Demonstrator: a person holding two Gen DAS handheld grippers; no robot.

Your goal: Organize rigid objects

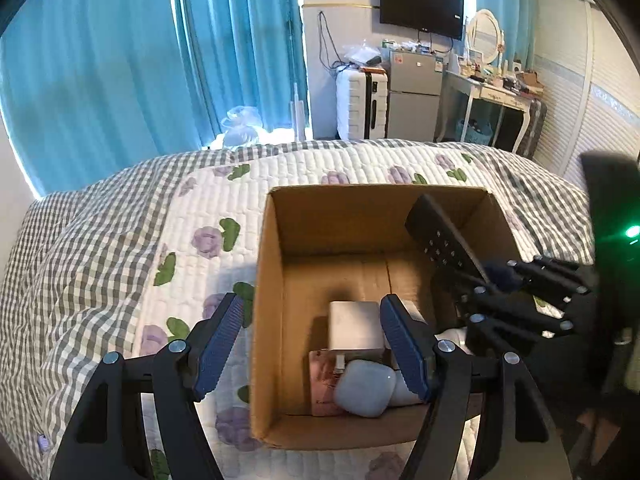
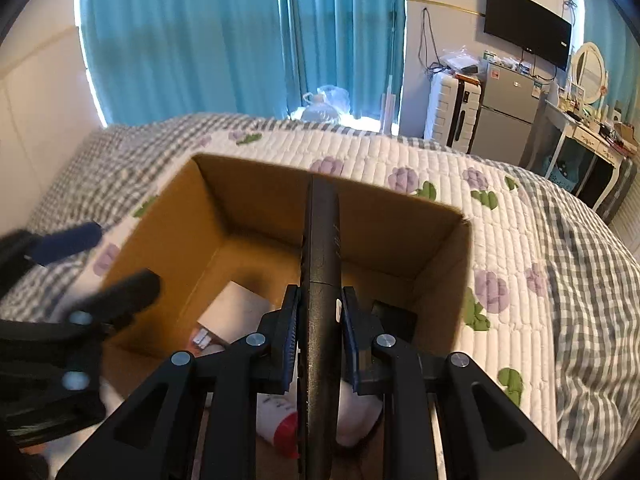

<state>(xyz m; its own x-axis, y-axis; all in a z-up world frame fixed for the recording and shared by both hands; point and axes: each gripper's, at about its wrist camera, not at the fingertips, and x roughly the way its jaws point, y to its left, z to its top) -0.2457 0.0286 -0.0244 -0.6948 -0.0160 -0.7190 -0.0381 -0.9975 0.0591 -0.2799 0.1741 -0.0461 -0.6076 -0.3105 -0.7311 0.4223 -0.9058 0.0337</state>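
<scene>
Remote pinched in right gripper — over box.

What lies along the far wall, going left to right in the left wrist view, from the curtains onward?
Teal curtains → white suitcase → small grey fridge, with the black TV on the wall above it → white dressing table with an oval mirror.
</scene>
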